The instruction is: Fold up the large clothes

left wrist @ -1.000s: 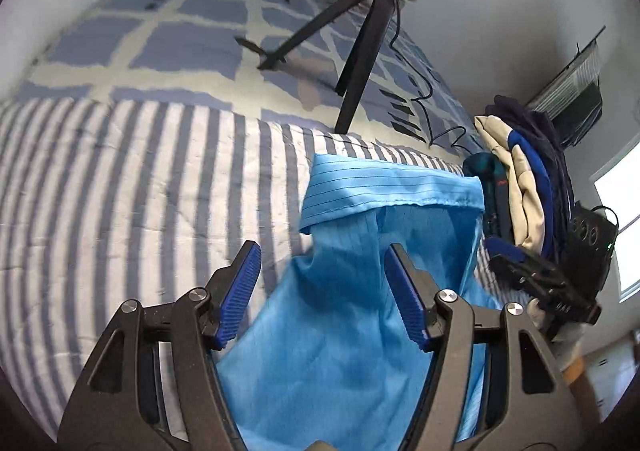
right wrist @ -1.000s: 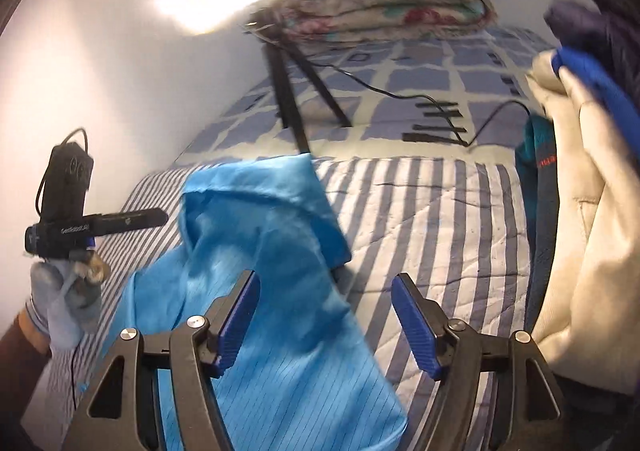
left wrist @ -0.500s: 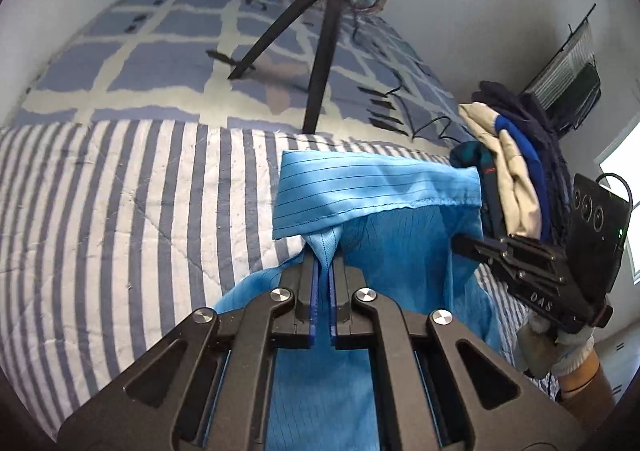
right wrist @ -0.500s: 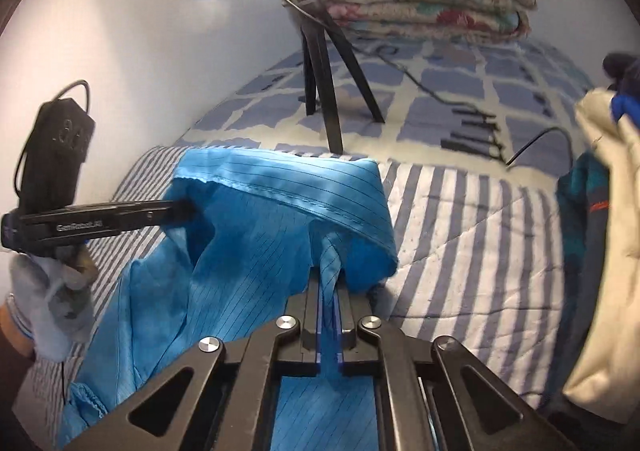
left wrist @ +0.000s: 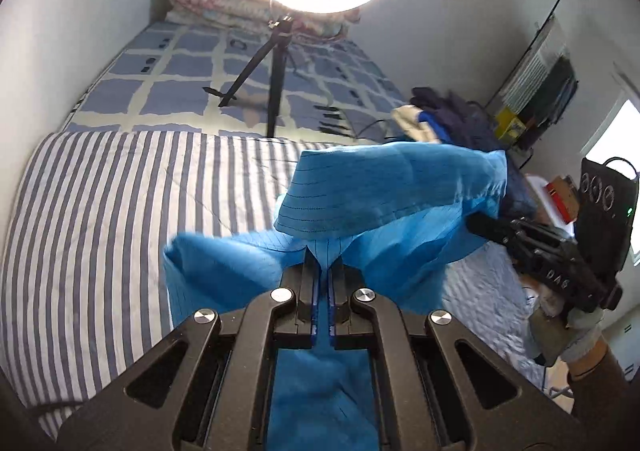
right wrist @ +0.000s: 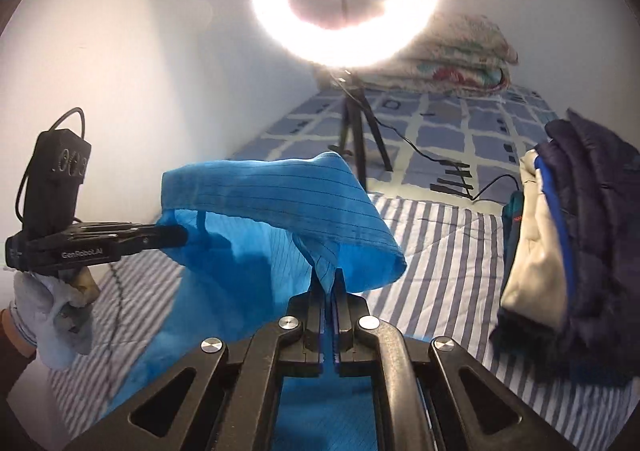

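Observation:
A large bright blue garment [left wrist: 392,187] with thin dark pinstripes hangs lifted above the striped bed. My left gripper [left wrist: 323,263] is shut on a pinch of its cloth just under the collar. My right gripper [right wrist: 328,283] is shut on another pinch of the same garment [right wrist: 264,195] near the collar's other end. Each gripper shows in the other's view: the right one [left wrist: 480,223] at the right, the left one [right wrist: 176,237] at the left. The collar folds over between them and the body hangs down below.
A blue-and-white striped quilt [left wrist: 100,219] covers the near bed, a blue checked sheet [left wrist: 172,75] lies beyond. A ring light on a black tripod [left wrist: 276,91] stands on the bed. A pile of clothes [right wrist: 568,235] sits at the right. A folded floral quilt [right wrist: 452,59] lies at the headboard.
Both grippers went from open to shut on the blue garment near its collar, then lifted it off the bed. The views now tilt up toward the ring light.

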Demonstrator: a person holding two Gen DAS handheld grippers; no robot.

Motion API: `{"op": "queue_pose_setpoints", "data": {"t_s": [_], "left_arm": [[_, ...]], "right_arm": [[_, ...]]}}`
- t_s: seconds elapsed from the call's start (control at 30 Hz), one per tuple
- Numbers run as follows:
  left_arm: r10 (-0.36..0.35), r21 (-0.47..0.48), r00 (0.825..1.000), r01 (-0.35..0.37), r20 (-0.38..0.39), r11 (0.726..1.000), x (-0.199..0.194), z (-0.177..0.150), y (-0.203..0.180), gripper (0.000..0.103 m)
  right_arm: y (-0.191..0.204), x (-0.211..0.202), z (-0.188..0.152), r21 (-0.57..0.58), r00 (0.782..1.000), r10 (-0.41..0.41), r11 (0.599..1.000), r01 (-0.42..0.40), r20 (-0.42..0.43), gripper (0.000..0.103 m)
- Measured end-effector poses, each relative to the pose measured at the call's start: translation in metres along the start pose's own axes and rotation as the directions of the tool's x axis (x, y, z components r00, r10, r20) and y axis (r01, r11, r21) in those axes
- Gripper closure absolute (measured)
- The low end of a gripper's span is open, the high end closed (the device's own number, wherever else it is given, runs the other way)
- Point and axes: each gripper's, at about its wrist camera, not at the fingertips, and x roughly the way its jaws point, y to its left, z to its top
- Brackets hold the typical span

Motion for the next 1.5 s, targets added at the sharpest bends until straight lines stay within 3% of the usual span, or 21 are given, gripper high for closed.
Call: {"op": "queue_pose_setpoints", "data": {"t_s": [0.3, 0.47, 0.73, 0.83, 0.97, 1.07, 1.13, 1.17, 1.23, 1.27, 1.3, 1.33, 1.4, 1.5], "left_arm": [[-0.019, 0.000, 0.999, 0.019, 0.029, 1.000, -0.090, -0.079, -0.037, 0.103], [-0.022, 0.009, 1.000, 0.022, 0.017, 1.000, -0.120, -0.150, -0.051, 0.103], [-0.013, -0.055, 0.997, 0.009, -0.072, 0.998, -0.114, -0.254, -0.038, 0.103], [-0.008, -0.072, 0.995, 0.001, -0.098, 0.997, -0.109, -0.280, -0.033, 0.103], [0.031, -0.012, 0.992, -0.032, -0.120, 0.999, -0.107, -0.300, -0.035, 0.103], [0.041, 0.025, 0.992, -0.038, -0.119, 0.999, -0.115, -0.311, -0.034, 0.098], [0.030, 0.028, 0.992, -0.026, -0.123, 0.999, -0.126, -0.316, -0.029, 0.091], [0.016, 0.018, 0.993, -0.014, -0.117, 1.000, -0.136, -0.318, -0.026, 0.088], [-0.001, -0.006, 0.995, 0.000, -0.103, 1.000, -0.154, -0.320, -0.017, 0.063], [-0.007, -0.019, 0.996, 0.005, -0.087, 1.000, -0.163, -0.320, -0.012, 0.057], [-0.022, -0.038, 0.998, 0.019, -0.062, 0.999, -0.172, -0.317, -0.006, 0.048], [-0.035, -0.070, 0.999, 0.032, -0.040, 0.997, -0.180, -0.313, 0.001, 0.044], [-0.057, -0.170, 0.998, 0.052, -0.024, 0.984, -0.182, -0.296, 0.023, 0.041], [-0.124, -0.348, 0.992, 0.120, 0.009, 0.930, -0.171, -0.271, 0.057, 0.040]], "right_arm": [[0.065, -0.087, -0.069, -0.059, 1.000, -0.010, 0.998, 0.010, 0.004, 0.103], [0.094, -0.118, -0.124, -0.067, 1.000, -0.009, 0.998, 0.009, -0.004, 0.103], [0.134, -0.125, -0.230, -0.085, 0.997, 0.015, 0.996, -0.022, -0.079, 0.103], [0.138, -0.117, -0.254, -0.085, 0.994, 0.008, 0.996, -0.017, -0.108, 0.103], [0.138, -0.114, -0.272, -0.093, 0.993, 0.005, 0.996, -0.016, -0.120, 0.103], [0.141, -0.118, -0.280, -0.117, 0.990, 0.000, 0.993, -0.016, -0.139, 0.094], [0.140, -0.127, -0.285, -0.132, 0.990, 0.014, 0.991, -0.033, -0.142, 0.071], [0.139, -0.134, -0.289, -0.141, 0.989, 0.023, 0.989, -0.043, -0.144, 0.070], [0.133, -0.147, -0.295, -0.152, 0.987, 0.041, 0.986, -0.065, -0.158, 0.067], [0.130, -0.152, -0.299, -0.148, 0.986, 0.045, 0.987, -0.069, -0.159, 0.063], [0.126, -0.158, -0.302, -0.135, 0.987, 0.050, 0.988, -0.071, -0.156, 0.052], [0.115, -0.166, -0.301, -0.096, 0.988, 0.067, 0.992, -0.081, -0.141, 0.043], [0.100, -0.170, -0.298, -0.022, 0.989, 0.097, 0.995, -0.100, -0.116, 0.036], [0.064, -0.164, -0.279, 0.169, 0.989, 0.135, 0.978, -0.123, -0.066, 0.028]]}}
